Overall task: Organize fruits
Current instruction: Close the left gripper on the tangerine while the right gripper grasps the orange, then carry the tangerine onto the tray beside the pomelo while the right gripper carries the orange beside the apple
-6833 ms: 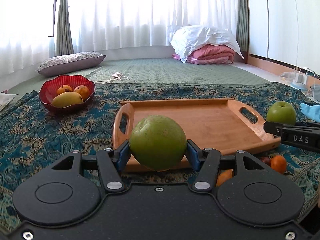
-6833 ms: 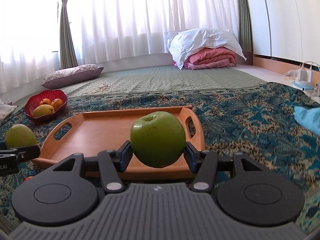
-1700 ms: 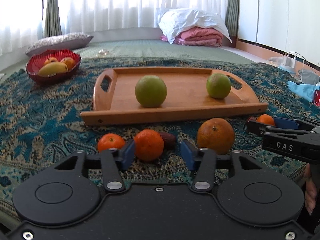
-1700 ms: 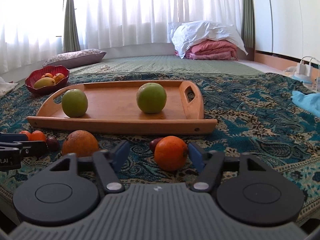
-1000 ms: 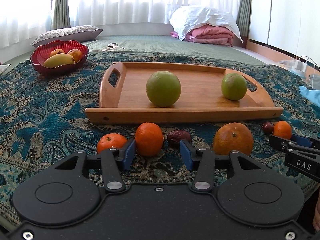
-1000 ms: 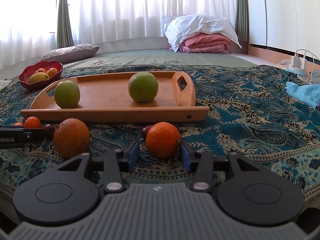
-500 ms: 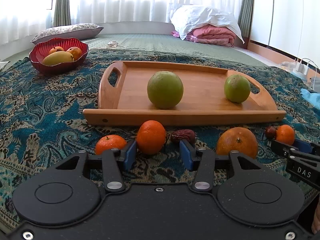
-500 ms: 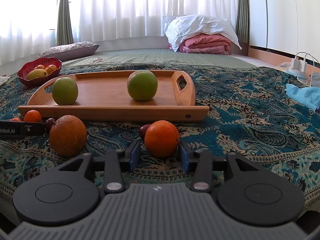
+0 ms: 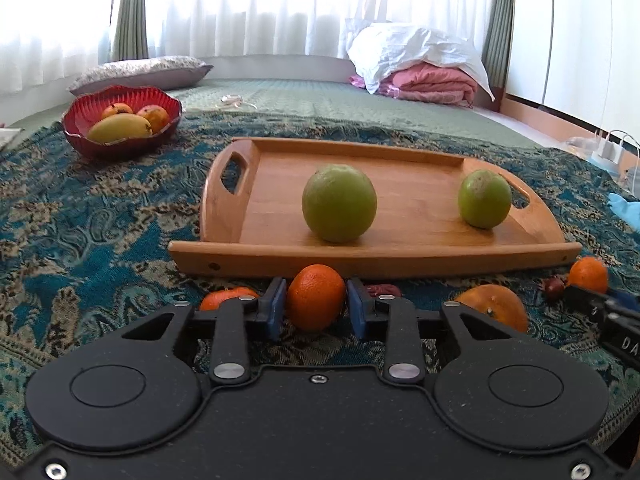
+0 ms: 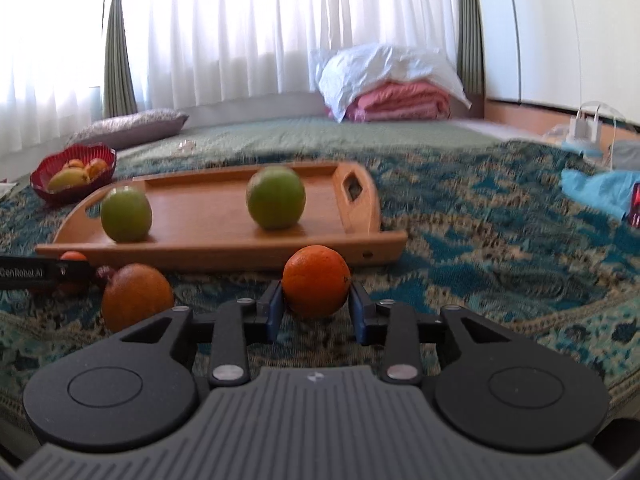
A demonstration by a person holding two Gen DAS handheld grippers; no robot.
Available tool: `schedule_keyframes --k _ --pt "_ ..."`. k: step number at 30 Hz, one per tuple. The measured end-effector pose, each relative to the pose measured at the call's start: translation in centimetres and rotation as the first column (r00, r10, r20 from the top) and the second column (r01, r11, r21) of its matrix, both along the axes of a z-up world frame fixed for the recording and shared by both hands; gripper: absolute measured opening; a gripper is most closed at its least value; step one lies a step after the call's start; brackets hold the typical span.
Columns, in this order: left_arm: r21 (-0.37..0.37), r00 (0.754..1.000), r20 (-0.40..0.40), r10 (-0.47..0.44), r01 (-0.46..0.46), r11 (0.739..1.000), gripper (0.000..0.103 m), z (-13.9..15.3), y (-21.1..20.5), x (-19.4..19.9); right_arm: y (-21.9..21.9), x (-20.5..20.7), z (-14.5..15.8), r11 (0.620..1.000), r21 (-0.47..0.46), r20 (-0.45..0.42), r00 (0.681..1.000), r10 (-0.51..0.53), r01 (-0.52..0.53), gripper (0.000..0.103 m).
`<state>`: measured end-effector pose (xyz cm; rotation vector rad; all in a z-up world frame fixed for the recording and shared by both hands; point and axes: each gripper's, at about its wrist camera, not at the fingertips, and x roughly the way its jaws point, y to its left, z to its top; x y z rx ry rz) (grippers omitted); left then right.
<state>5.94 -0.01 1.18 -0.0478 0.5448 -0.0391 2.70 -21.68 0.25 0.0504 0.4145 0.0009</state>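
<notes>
Orange tangerine (image 9: 315, 297) clenched in left tool (image 9: 316, 307), in front of wooden tray (image 9: 420, 250) | right tool (image 10: 316, 307) closing onto orange (image 10: 316, 286) | advice: confirm firm pad contact, lift straight, clear tray lip, set beside green fruits (image 9: 339, 208).

Wooden tray (image 9: 400, 258) rim blocks straight ahead; two green fruits (image 9: 339, 203) occupy its floor.

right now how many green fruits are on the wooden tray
2: a larger green fruit near the middle of the wooden tray, a smaller one by its right handle.
</notes>
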Motion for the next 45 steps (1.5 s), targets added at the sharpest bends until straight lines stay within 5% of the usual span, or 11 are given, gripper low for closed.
schedule_keyframes --k 14,45 --pt "0.026 0.994 0.106 0.005 -0.008 1.0 0.031 3.5 0.0 0.3 -0.2 3.2 2.6 1.0 -0.001 0.034 0.999 -0.005 0.005 0.038" --pt "0.039 0.996 0.033 0.082 -0.084 0.996 0.031 2.1 2.1 7.7 -1.7 10.1 1.9 0.999 0.05 -0.123 0.992 0.002 0.004 0.039"
